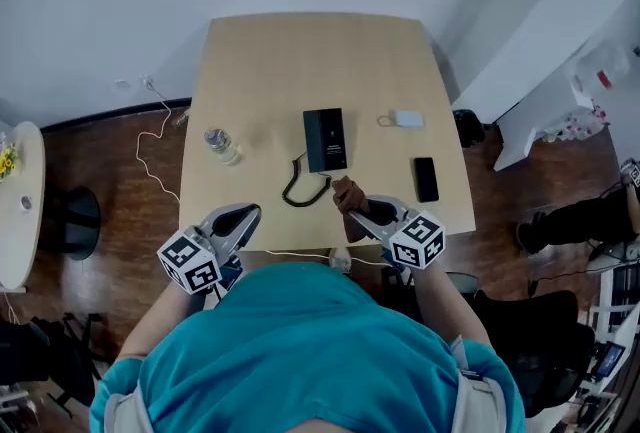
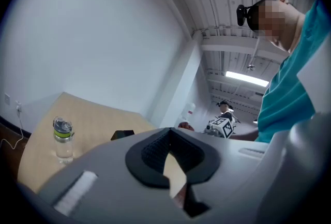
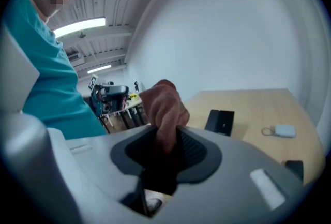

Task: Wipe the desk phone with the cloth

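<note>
The black desk phone (image 1: pixel 325 139) lies flat at the middle of the wooden table (image 1: pixel 270 61), its coiled cord (image 1: pixel 303 189) curling toward me. My right gripper (image 1: pixel 362 209) hovers over the near edge, just right of the cord, shut on a brown cloth (image 1: pixel 348 193). In the right gripper view the cloth (image 3: pixel 164 109) bunches up out of the jaws (image 3: pixel 168 140), with the phone (image 3: pixel 220 121) beyond. My left gripper (image 1: pixel 243 219) is held at the near edge, left of the cord. Its pads (image 2: pixel 155 153) meet at the tips and hold nothing.
A clear water bottle (image 1: pixel 221 145) with a green ring (image 2: pixel 63 140) stands left of the phone. A small white device (image 1: pixel 408 119) and a black mobile phone (image 1: pixel 426 179) lie to its right. White cables trail over the floor at the left.
</note>
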